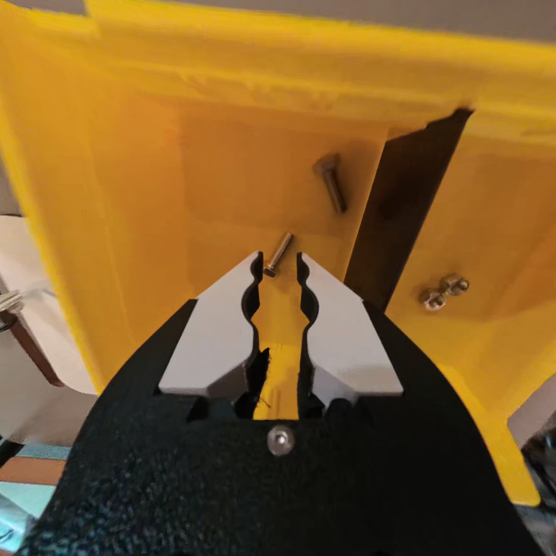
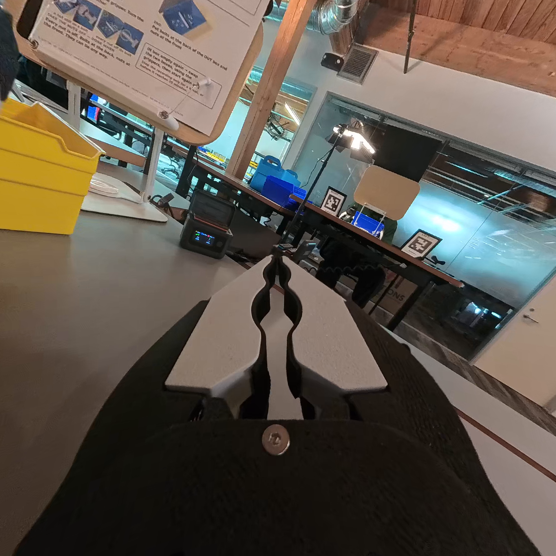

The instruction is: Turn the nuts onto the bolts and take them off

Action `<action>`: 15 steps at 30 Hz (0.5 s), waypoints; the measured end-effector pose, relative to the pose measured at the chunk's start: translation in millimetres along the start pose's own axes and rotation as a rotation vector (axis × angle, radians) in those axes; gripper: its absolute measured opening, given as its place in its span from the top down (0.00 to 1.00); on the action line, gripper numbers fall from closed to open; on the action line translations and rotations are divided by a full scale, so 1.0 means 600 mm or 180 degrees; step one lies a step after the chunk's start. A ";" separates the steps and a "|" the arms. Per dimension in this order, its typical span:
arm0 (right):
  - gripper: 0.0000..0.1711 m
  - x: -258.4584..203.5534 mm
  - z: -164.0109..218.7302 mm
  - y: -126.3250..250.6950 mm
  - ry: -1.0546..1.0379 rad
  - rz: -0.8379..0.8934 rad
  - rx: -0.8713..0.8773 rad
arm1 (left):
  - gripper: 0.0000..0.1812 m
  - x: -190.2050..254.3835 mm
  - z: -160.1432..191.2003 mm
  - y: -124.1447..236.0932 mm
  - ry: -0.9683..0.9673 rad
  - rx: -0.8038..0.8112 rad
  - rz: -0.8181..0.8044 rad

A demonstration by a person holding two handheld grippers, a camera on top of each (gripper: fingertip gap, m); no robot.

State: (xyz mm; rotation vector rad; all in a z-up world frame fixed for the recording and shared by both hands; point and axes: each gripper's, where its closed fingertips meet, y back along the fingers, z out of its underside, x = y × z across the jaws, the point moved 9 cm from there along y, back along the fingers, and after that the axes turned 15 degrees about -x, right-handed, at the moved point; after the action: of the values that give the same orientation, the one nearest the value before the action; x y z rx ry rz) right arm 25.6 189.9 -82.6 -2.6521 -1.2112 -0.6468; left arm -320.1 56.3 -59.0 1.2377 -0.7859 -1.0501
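Observation:
In the left wrist view my left gripper (image 1: 279,255) is open over a yellow bin (image 1: 126,168). A small steel bolt (image 1: 278,254) lies on the bin floor just beyond the fingertips, its head near the left finger (image 1: 240,279). A second, longer bolt (image 1: 332,183) lies farther in. A dark divider (image 1: 409,204) splits the bin; two nuts (image 1: 445,291) lie in the right compartment. In the right wrist view my right gripper (image 2: 278,260) is shut and empty, held above the grey table (image 2: 90,301), pointing away from the bin (image 2: 39,180).
A stand with an instruction sheet (image 2: 144,51) rises behind the bin. A small dark case with a lit screen (image 2: 207,228) sits at the table's far edge. Other tables with blue bins (image 2: 276,180) and marker cards stand beyond.

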 end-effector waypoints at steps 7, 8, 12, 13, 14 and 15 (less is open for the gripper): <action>1.00 -0.001 0.001 -0.002 0.0026 -0.0011 -0.0014 | 0.85 -0.001 -0.001 -0.044 -0.0408 -0.0480 -0.0196; 1.00 -0.001 0.001 -0.002 0.0027 -0.0011 -0.0014 | 0.85 -0.001 -0.002 -0.047 -0.0431 -0.0470 -0.0237; 1.00 -0.001 0.001 -0.002 0.0029 -0.0009 -0.0016 | 0.94 0.004 -0.005 -0.055 -0.0427 -0.0449 -0.0134; 1.00 -0.001 0.001 -0.002 0.0029 -0.0008 -0.0016 | 0.95 0.004 -0.005 -0.055 -0.0350 -0.0466 -0.0142; 1.00 0.000 0.001 -0.002 0.0027 -0.0008 -0.0015 | 0.96 0.005 -0.004 -0.055 -0.0292 -0.0501 -0.0174; 1.00 0.000 0.001 -0.002 0.0021 -0.0008 -0.0013 | 0.96 0.007 -0.003 -0.055 -0.0276 -0.0562 -0.0275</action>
State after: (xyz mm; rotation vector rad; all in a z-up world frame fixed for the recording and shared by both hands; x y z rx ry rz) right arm 24.7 190.6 -83.0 -2.6501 -1.2129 -0.6589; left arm -323.8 53.0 -91.9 1.0892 -0.6946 -1.2238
